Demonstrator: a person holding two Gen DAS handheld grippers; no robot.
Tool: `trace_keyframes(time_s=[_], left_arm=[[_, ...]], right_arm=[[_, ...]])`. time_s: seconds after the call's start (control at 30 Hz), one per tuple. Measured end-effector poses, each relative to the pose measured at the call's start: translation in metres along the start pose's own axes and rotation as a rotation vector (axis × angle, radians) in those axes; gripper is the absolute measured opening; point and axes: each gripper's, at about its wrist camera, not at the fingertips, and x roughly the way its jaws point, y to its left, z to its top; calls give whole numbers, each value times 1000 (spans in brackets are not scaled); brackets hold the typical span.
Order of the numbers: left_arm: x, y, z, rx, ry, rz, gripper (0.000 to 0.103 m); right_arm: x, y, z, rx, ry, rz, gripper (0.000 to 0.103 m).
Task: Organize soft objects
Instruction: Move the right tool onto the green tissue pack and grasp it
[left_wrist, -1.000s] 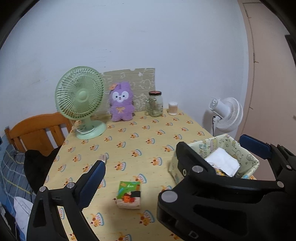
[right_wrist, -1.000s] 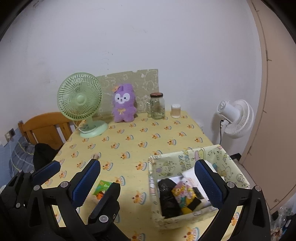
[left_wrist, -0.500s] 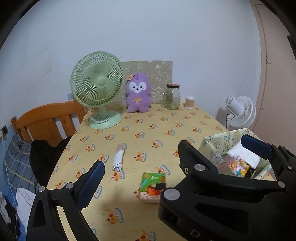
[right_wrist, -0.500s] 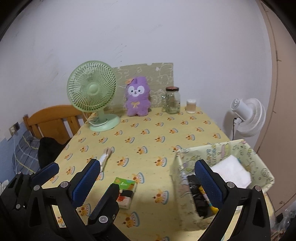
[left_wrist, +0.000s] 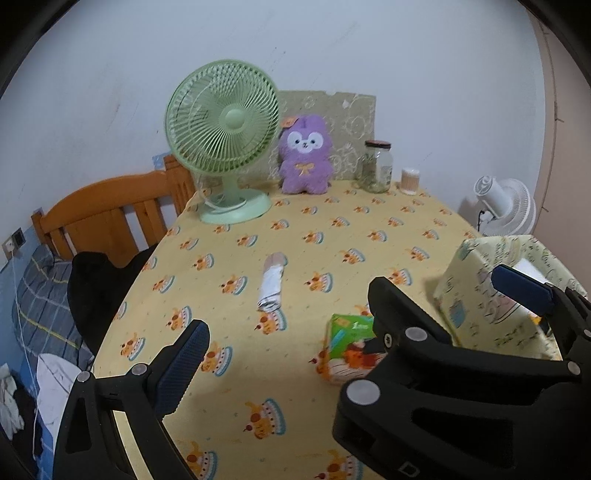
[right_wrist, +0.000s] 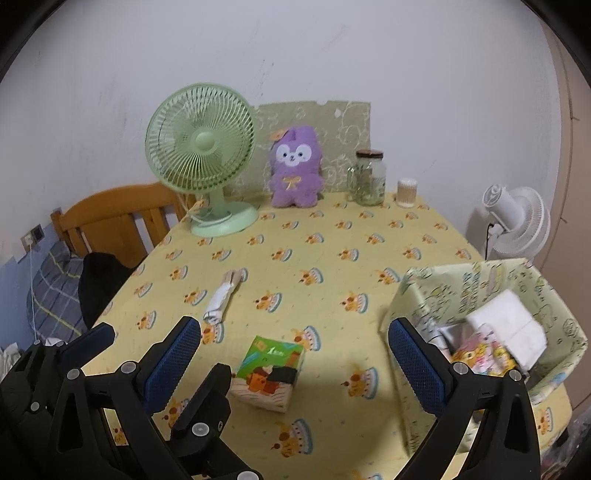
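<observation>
A yellow patterned tablecloth (right_wrist: 332, 258) covers the table, and both the left gripper (left_wrist: 347, 317) and the right gripper (right_wrist: 295, 354) hang above its near edge with jaws spread wide and nothing between them. The tissue pack (right_wrist: 269, 373) lies just ahead of the right gripper, the rolled sock (right_wrist: 221, 299) farther ahead to its left, and the fabric bin (right_wrist: 517, 280) to its right; a good pickup probably means centring over the pack and squeezing its sides gently. The bin's contents are partly hidden by its wall and the right gripper's finger.
</observation>
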Motion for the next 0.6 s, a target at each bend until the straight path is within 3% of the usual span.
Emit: trace_keyframes(time_s=[0.17, 0.6], left_arm=[[12, 11, -6, -16, 31, 17, 99], [49, 28, -23, -31, 118, 53, 95]], right_arm=[[12, 8, -6, -1, 12, 9, 103], [58, 22, -24, -3, 140, 16, 103]])
